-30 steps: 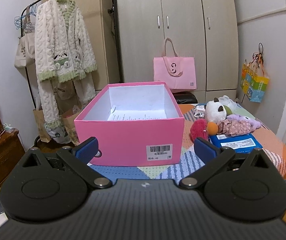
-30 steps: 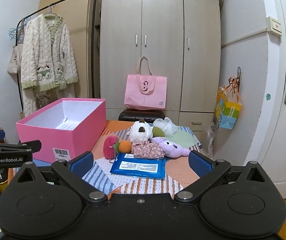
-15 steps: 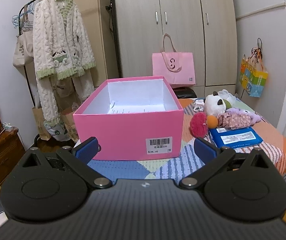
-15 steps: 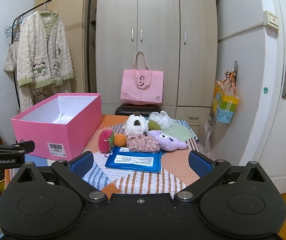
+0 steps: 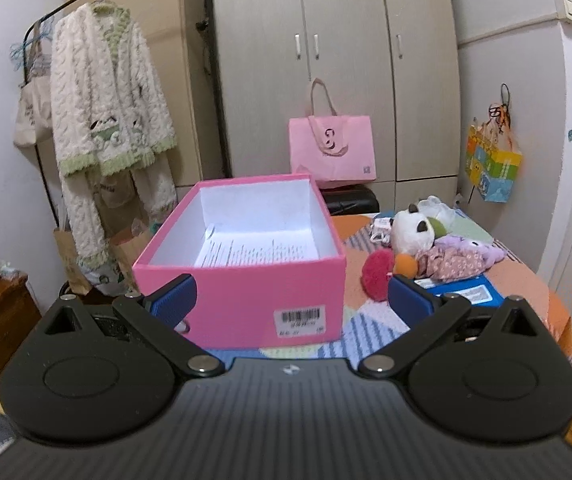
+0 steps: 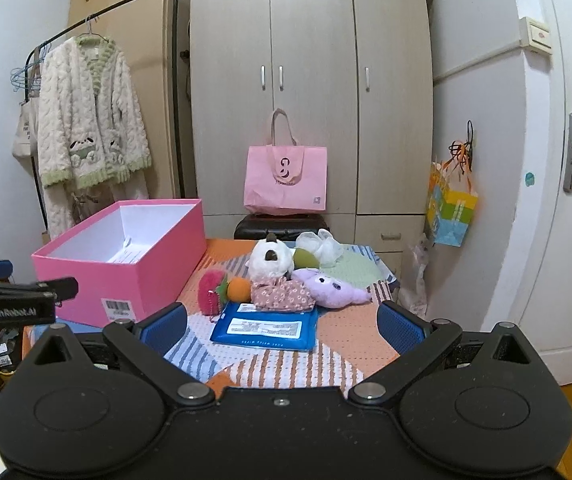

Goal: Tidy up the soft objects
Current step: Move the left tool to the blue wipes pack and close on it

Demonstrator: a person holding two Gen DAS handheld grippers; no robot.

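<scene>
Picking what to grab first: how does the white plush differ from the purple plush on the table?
The white plush is rounder and bulkier, sitting farther back; the purple plush lies flatter and lower, nearer the table's right edge. The white plush has a dark patch; the purple plush is pale lilac with small dark eyes. The white plush sits closer to the pink box than the purple plush does. Both are outside the box, touching the floral pouch.

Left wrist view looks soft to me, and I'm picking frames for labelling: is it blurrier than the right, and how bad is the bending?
Left wrist view: smeared; the box barcode is unreadable. Right wrist view: sharper; the blue pack label lines show. Both: fisheye bows the wardrobe and door; light is even, without glare.
</scene>
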